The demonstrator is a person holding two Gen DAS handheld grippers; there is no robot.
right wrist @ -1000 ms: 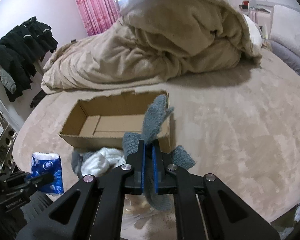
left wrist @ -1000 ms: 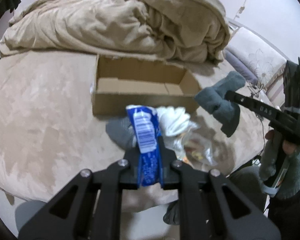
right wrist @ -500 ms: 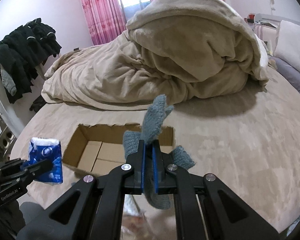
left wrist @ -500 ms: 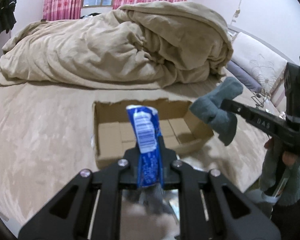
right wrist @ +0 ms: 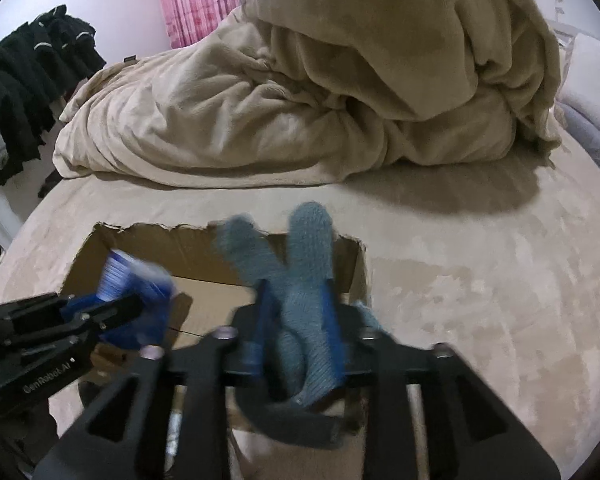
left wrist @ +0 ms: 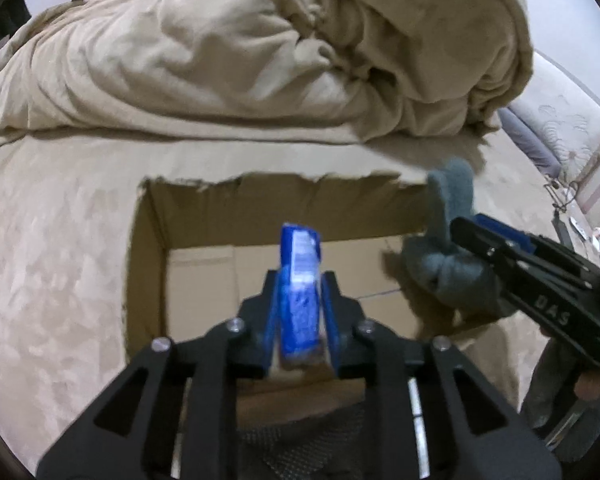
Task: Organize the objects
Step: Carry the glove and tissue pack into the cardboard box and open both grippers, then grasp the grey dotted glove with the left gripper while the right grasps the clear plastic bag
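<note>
An open cardboard box (left wrist: 204,208) (right wrist: 204,264) lies on the beige bed. My left gripper (left wrist: 300,312) is shut on a blue tissue packet (left wrist: 300,280) and holds it over the box's inside; the packet also shows in the right wrist view (right wrist: 136,292). My right gripper (right wrist: 300,324) holds a grey-blue knitted glove (right wrist: 304,280) over the box's right end, with the blue pads spread wider around it than before. The glove also shows in the left wrist view (left wrist: 448,256), beside the right gripper (left wrist: 480,236).
A big rumpled beige duvet (left wrist: 284,56) (right wrist: 320,92) lies behind the box. Dark clothes (right wrist: 24,88) hang at the left. Pillows (left wrist: 560,120) lie at the far right. A dark cloth (left wrist: 300,440) lies below my left gripper.
Both grippers have moved forward and down, from before the box to over its inside. The pile of items on the bed's near edge has left view. The right pads have spread a little.
</note>
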